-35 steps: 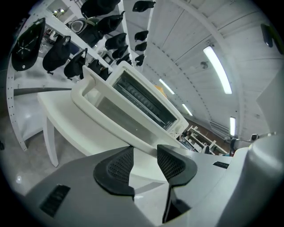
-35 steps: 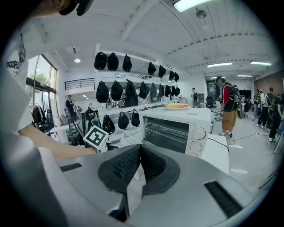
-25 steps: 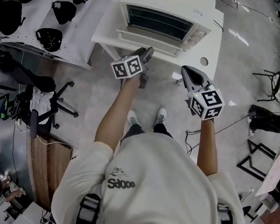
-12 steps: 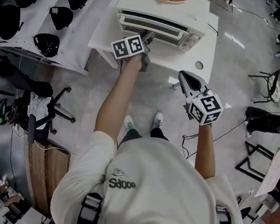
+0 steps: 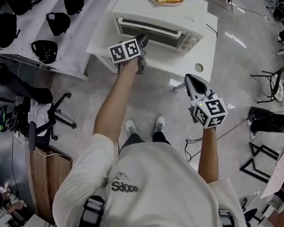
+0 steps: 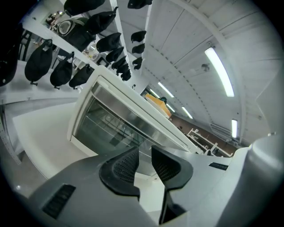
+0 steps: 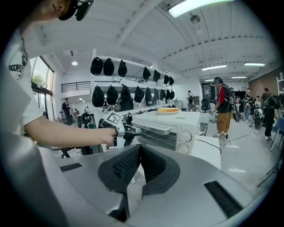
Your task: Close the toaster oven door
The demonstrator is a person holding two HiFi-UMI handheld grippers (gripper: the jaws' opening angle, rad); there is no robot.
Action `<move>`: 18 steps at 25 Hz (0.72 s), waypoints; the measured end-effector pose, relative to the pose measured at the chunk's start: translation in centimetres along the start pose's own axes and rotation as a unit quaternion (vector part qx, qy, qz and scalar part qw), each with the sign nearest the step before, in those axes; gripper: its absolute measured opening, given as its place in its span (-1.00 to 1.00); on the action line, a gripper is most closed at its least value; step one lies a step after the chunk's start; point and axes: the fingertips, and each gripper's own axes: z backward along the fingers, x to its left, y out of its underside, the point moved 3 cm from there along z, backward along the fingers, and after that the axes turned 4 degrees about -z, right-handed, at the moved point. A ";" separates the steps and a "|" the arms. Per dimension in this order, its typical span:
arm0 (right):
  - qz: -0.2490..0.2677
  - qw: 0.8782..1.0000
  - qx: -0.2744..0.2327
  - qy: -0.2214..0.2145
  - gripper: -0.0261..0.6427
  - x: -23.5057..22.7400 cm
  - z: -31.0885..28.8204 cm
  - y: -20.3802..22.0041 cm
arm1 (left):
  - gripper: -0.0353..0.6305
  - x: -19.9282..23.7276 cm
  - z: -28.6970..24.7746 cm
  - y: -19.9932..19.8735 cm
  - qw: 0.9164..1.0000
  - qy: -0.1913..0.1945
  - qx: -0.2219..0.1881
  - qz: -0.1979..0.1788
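Left gripper is right at the front of the toaster oven door, jaws closing with a gap left and nothing between them, so I'd guess it's pushing, not grabbing. The door looks swung up and about shut, on the white table at far centre. Right gripper hangs back near right, jaws together and empty, just keeping clear
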 end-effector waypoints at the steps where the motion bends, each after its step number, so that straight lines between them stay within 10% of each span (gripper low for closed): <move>1: 0.006 1.000 0.000 0.002 -0.89 0.0 -0.1 -0.2 | -0.60 -0.1 0.4 0.0 1.000 -0.003 0.002 -0.018; 10: 0.084 0.996 -0.015 0.034 -0.89 -0.3 -0.6 -3.6 | -0.64 -4.3 6.9 -4.7 0.961 -0.039 -0.014 -0.274; 18: 0.146 0.985 -0.084 0.047 -0.89 0.6 0.1 -10.4 | -0.81 -8.7 14.1 -7.8 0.919 -0.025 -0.035 -0.391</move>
